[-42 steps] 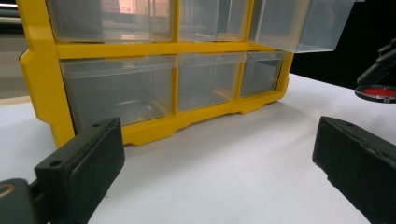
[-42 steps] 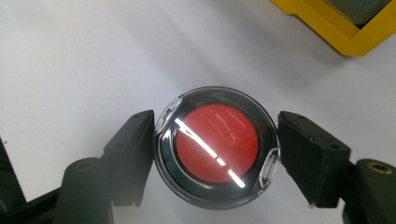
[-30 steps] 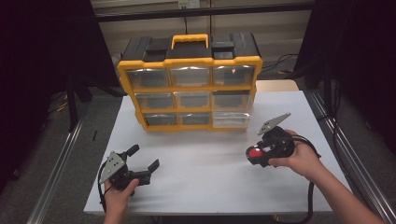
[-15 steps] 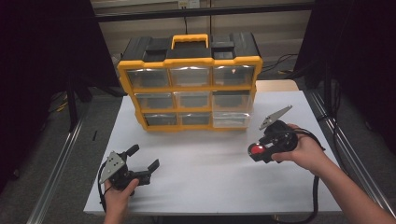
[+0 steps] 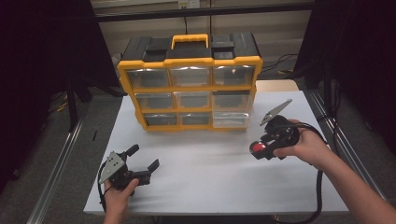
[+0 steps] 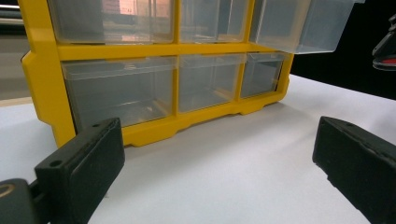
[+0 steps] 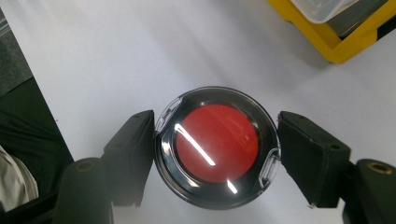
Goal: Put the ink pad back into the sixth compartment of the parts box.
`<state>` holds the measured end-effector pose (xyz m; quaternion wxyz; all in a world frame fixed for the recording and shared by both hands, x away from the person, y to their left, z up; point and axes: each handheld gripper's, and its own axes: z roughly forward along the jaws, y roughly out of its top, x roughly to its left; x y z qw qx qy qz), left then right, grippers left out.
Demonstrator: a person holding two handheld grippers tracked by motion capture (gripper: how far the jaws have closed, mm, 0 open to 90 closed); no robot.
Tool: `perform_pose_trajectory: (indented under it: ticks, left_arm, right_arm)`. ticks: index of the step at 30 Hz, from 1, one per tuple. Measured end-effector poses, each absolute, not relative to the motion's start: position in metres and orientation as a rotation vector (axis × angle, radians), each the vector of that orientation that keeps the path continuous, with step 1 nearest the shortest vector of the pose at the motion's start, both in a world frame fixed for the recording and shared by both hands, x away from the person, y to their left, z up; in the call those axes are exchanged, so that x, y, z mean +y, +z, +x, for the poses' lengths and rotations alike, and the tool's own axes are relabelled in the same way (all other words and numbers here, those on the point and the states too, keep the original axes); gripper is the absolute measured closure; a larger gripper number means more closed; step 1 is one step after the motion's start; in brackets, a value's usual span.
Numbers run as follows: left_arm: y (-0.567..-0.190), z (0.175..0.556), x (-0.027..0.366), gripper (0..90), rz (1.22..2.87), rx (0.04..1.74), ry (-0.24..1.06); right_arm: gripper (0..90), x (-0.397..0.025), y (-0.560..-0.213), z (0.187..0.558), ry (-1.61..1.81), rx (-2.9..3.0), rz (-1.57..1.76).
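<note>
- right gripper view: right gripper point(image 7: 215, 154) clamped on a round red-lidded container point(image 7: 215, 145), held above the worktop point(image 7: 93, 56)
- left gripper point(image 5: 140, 161) open, idle
- next, i'd guess: carry it to the pulled-out drawer point(image 5: 232, 100) of the yellow organizer point(image 5: 189, 63)

One yellow organizer point(image 5: 189, 65) with nine clear drawers, one round red-lidded case point(image 7: 215, 145), two tongs, left point(image 5: 140, 161) and right point(image 5: 259, 147), one white table point(image 5: 210, 182).

High view overhead, facing forward; both close tool views sharing the yellow organizer point(image 5: 189, 84).
</note>
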<state>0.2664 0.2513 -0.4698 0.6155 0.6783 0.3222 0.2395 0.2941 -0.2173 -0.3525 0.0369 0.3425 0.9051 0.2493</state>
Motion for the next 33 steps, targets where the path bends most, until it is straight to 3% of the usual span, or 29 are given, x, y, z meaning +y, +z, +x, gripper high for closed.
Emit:
perform_pose_trajectory:
  ticks: [33]
  left_arm:
    - [-0.47, 0.267, 0.251, 2.3, 1.561, 0.74, 0.551]
  right_arm:
    - [29.7, -0.212, -0.316, 0.304, 0.685, 2.863, 1.03]
